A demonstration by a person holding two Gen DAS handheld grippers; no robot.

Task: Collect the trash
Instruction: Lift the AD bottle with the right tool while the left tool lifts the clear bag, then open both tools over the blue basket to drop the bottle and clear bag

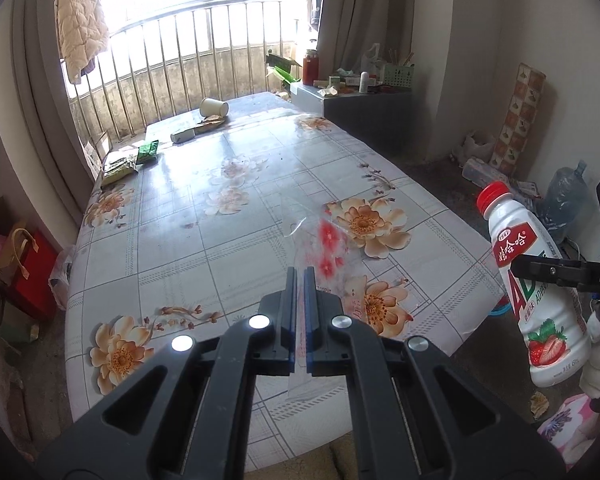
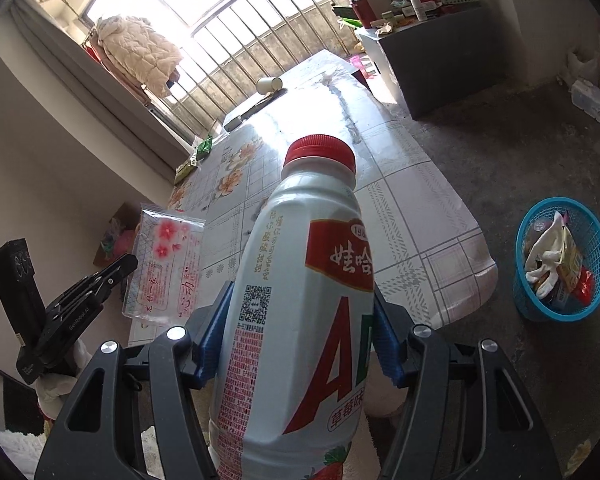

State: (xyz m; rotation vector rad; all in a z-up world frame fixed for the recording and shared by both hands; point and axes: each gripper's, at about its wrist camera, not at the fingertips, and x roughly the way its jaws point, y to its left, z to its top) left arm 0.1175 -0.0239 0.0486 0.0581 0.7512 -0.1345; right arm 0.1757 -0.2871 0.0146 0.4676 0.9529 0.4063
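My left gripper (image 1: 299,276) is shut on a clear plastic bag (image 1: 320,248) printed with red flowers, held above the flowered table (image 1: 220,240). From the right wrist view the same bag (image 2: 166,264) hangs from the left gripper (image 2: 128,262) at the left. My right gripper (image 2: 300,320) is shut on a white strawberry-drink bottle (image 2: 300,300) with a red cap, upright between the blue pads. That bottle (image 1: 540,292) also shows at the right edge of the left wrist view, off the table's side. A blue trash basket (image 2: 528,304) with wrappers in it stands on the floor at the right.
At the table's far end lie a tipped paper cup (image 1: 214,108), a small box (image 1: 182,136) and green snack packets (image 1: 148,152). A dark cabinet (image 1: 364,116) with clutter stands beyond the table. Gift bags (image 1: 24,268) sit on the floor at the left, a water jug (image 1: 564,200) at the right.
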